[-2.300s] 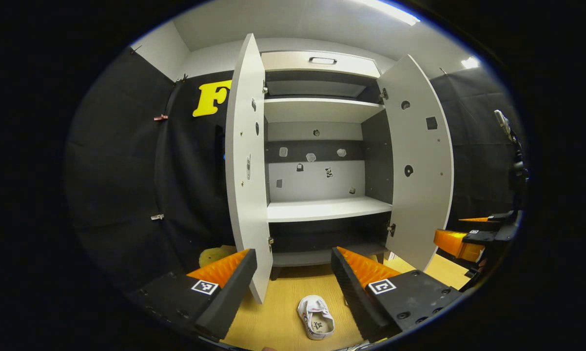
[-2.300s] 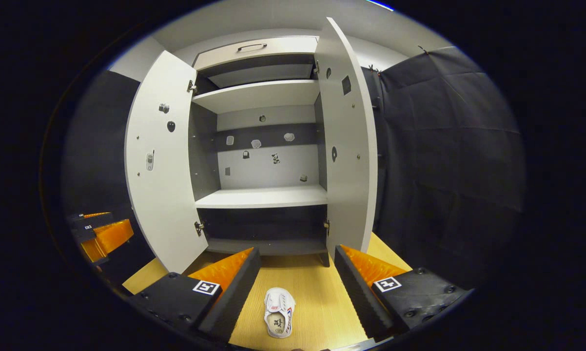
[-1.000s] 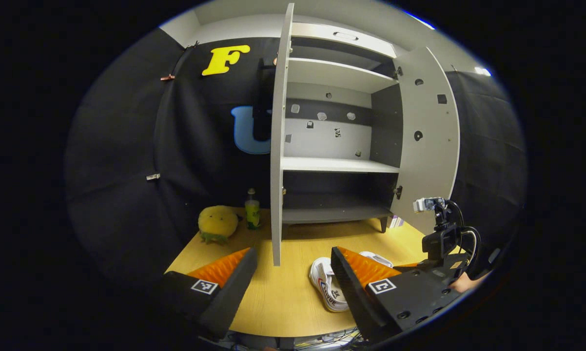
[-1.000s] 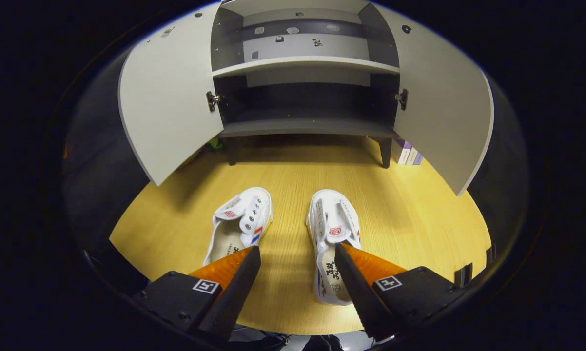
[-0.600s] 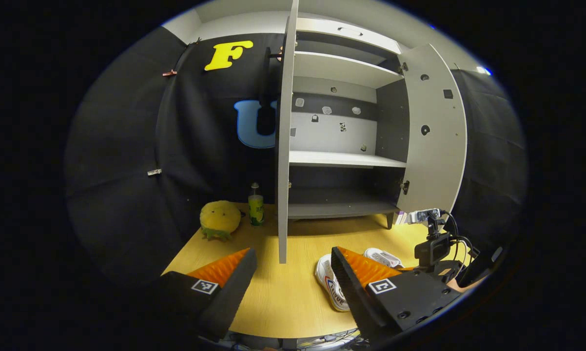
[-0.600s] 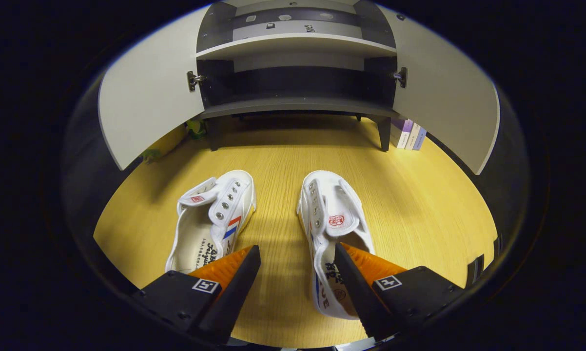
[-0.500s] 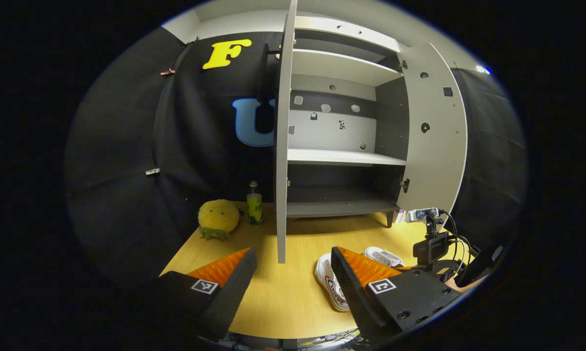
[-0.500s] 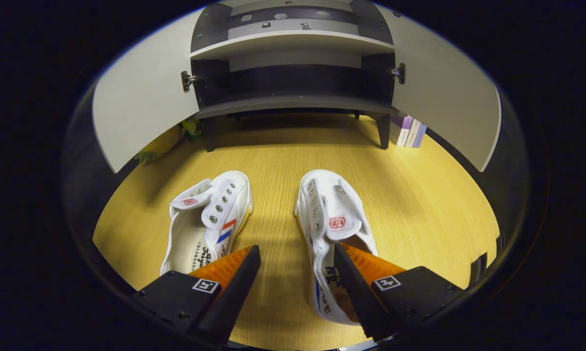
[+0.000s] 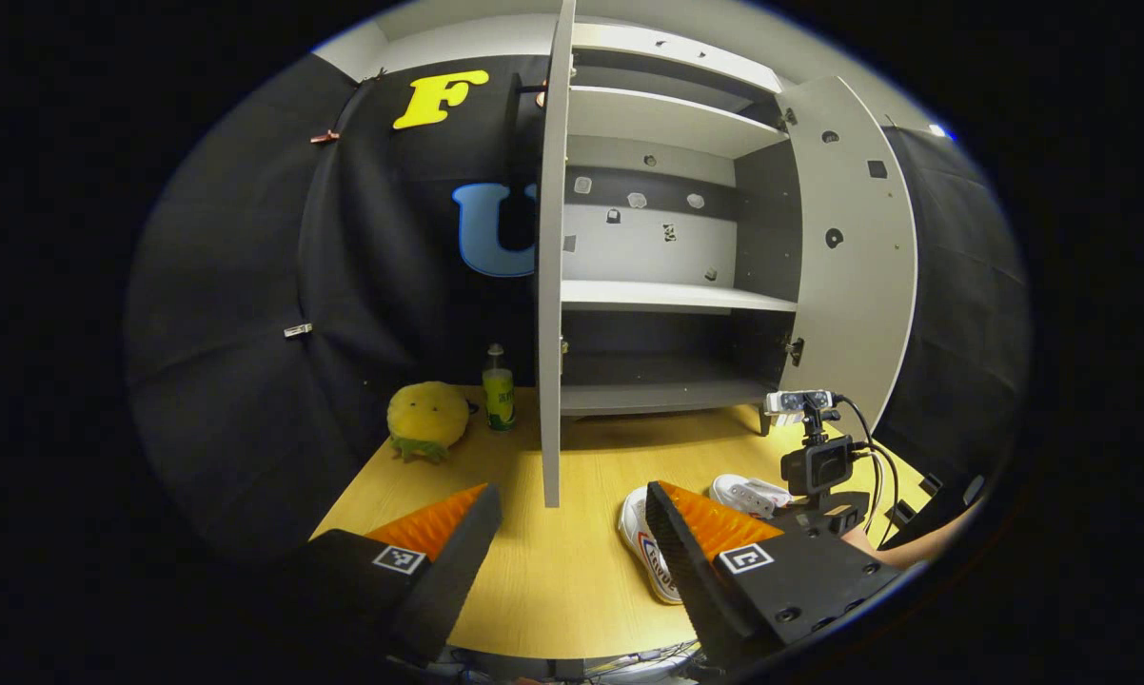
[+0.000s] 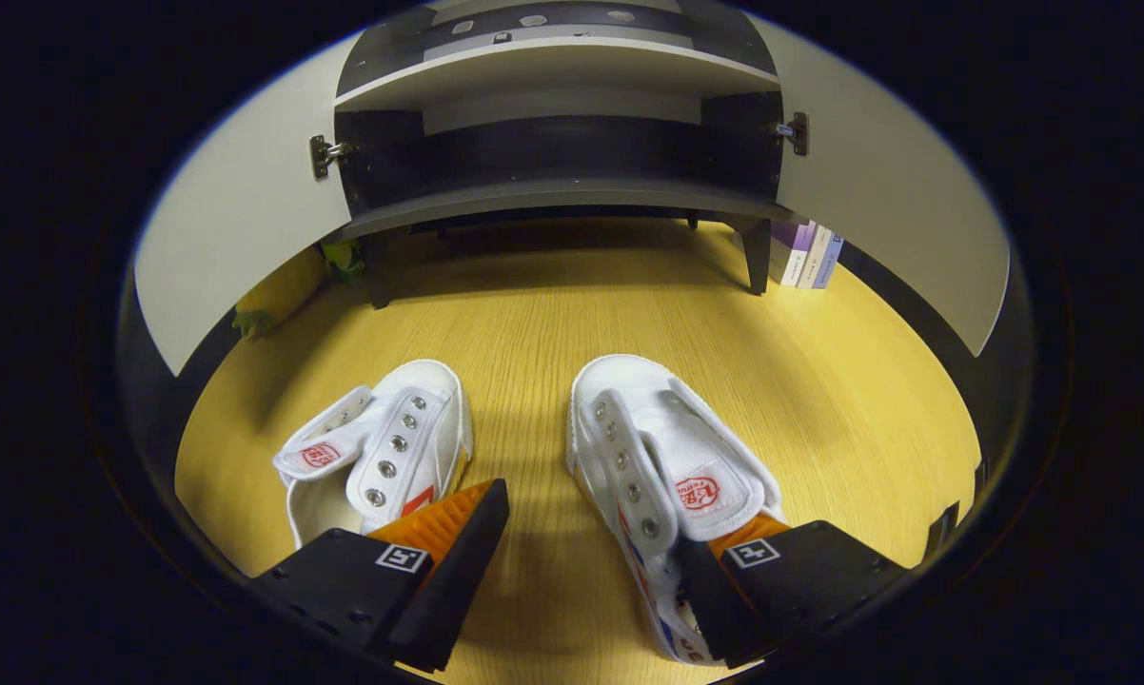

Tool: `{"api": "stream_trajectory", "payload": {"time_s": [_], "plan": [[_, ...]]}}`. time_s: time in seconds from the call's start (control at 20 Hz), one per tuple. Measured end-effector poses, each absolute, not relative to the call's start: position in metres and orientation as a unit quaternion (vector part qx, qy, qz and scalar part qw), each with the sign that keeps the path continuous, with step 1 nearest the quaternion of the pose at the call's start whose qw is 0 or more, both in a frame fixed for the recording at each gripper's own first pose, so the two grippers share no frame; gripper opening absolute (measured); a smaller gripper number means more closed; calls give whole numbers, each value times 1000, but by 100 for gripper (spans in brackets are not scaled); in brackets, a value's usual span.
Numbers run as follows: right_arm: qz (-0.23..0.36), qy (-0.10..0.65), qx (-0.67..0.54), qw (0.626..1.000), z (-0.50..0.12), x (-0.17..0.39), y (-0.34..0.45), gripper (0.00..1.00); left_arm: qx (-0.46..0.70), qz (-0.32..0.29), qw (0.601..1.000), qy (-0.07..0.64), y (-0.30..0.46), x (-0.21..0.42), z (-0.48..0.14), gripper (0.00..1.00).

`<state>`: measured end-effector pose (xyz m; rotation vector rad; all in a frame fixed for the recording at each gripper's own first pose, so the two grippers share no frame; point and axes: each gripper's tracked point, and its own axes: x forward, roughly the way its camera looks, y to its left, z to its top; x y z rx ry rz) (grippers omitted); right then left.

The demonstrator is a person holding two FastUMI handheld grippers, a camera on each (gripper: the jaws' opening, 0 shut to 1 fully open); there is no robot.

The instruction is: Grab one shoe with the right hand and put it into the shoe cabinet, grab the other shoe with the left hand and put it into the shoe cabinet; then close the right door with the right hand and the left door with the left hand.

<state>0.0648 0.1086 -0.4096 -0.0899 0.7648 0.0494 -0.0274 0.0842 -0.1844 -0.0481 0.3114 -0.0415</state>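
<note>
- The right hand-held gripper (image 10: 581,533) hangs low over the table (image 10: 819,381), jaws wide apart, one finger inside the right shoe (image 10: 658,457) and one outside it, nothing pinched.
- The left shoe (image 10: 382,447) lies just beside it on the table.
- The left hand-held gripper (image 9: 572,533) is spread wide and empty, facing the shoe cabinet (image 9: 667,295), both doors open.

No legible text on the shoes (image 10: 667,466)
</note>
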Motion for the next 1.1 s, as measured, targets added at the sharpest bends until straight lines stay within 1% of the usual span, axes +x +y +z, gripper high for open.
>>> {"api": "stream_trajectory", "payload": {"time_s": [0.1, 0.2, 0.25, 0.3, 0.35, 0.4, 0.5, 0.55, 0.65, 0.85, 1.1], "plan": [[12, 373, -70, 925, -411, 70, 99, 93, -23, -14, 987, 156, 87, -28, -183, 95], [11, 374, -73, 925, -409, 73, 93, 60, -21, -7, 987, 158, 87, -29, -184, 95], [19, 377, -72, 923, -411, 73, 94, 41, -20, -4, 987, 158, 87, -29, -183, 95], [25, 381, -76, 921, -410, 73, 94, 34, -19, -1, 987, 157, 88, -29, -182, 95], [39, 383, -76, 920, -412, 73, 98, 32, -17, 3, 988, 156, 87, -28, -180, 96], [44, 382, -79, 920, -411, 74, 97, 21, -16, 8, 988, 152, 87, -27, -178, 95], [55, 389, -78, 916, -408, 72, 100, 13, -15, 12, 989, 147, 84, -26, -174, 96], [54, 392, -75, 915, -411, 74, 101, 12, -15, 14, 989, 148, 82, -25, -173, 96], [57, 396, -57, 915, -413, 76, 101, 6, -15, 17, 989, 149, 77, -26, -171, 95], [70, 391, -44, 917, -396, 78, 101, 5, -8, 22, 989, 145, 67, -24, -162, 96], [94, 353, -70, 928, -345, 82, 101, 5, -7, 17, 990, 139, 51, -21, -154, 95]]}}
